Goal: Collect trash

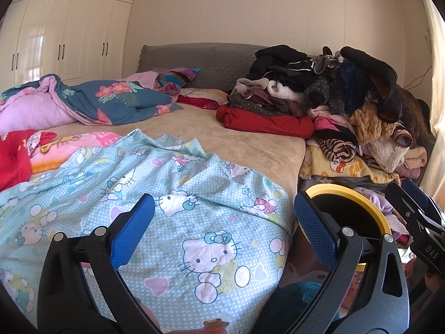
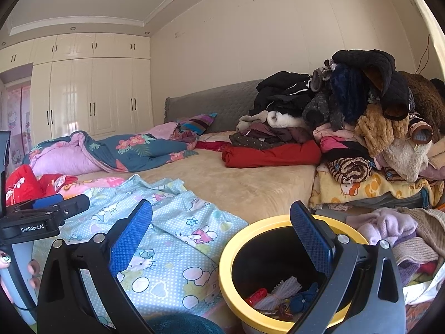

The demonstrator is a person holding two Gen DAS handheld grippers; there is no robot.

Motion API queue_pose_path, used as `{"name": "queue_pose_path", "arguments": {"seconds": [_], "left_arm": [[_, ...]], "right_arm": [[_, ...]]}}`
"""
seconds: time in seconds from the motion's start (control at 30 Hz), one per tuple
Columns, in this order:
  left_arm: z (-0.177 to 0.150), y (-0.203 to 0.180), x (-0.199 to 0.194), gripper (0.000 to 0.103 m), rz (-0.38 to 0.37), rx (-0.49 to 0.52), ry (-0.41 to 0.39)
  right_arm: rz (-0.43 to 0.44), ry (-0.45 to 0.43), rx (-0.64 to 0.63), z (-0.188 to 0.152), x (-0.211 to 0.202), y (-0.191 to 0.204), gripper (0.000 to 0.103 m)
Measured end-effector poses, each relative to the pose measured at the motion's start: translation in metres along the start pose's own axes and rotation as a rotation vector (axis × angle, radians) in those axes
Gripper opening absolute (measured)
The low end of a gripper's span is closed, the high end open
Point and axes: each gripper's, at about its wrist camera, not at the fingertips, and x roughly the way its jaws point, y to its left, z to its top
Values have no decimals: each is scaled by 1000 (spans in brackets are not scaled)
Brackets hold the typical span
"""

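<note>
In the left wrist view, the left gripper [image 1: 225, 224] is seen with its blue-padded fingers [image 1: 130, 231] spread wide apart, nothing held between them. Below and between them a pale blue cartoon-cat sheet [image 1: 167, 194] is spread over the near part of the bed [image 1: 250, 144], whose tan cover is bare in the middle. A yellow-rimmed bin [image 1: 358, 194] is partly hidden behind the right-hand finger, just beside the bed's near corner. A blue floral quilt [image 1: 111, 100] is bunched at the far left of the bed, and a tall pile of clothes [image 1: 333, 97] is heaped along its right side, a folded red garment [image 1: 267, 122] at its foot. The other gripper's black body is seen at the right edge. White wardrobe doors [image 1: 69, 41] are seen behind.

In the right wrist view, the right gripper [image 2: 221, 228] is likewise shown with its fingers [image 2: 311, 239] parted and empty. The bin [image 2: 230, 250] stands on the floor directly below the right-hand finger, against the bed's edge. Inside it, trash [image 2: 281, 292] is seen: a white foam net, a red cylindrical piece and something blue. The left gripper [image 2: 47, 203] is visible at the left edge, over the sheet [image 2: 180, 231]; from here it cannot be told how its fingers stand. The clothes pile [image 2: 361, 111] rises behind the bin, and more garments [image 2: 395, 228] lie beside it on the right.
</note>
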Motion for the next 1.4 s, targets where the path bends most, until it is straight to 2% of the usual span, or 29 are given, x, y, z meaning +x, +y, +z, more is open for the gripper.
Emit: {"name": "queue_pose_path", "arguments": {"seconds": [1.2, 1.4], "left_arm": [[2, -2, -1, 92, -6, 0, 2], [0, 3, 4, 92, 24, -17, 23]], "right_arm": [[-3, -12, 4, 4, 0, -6, 97], [5, -11, 1, 7, 1, -5, 97]]}}
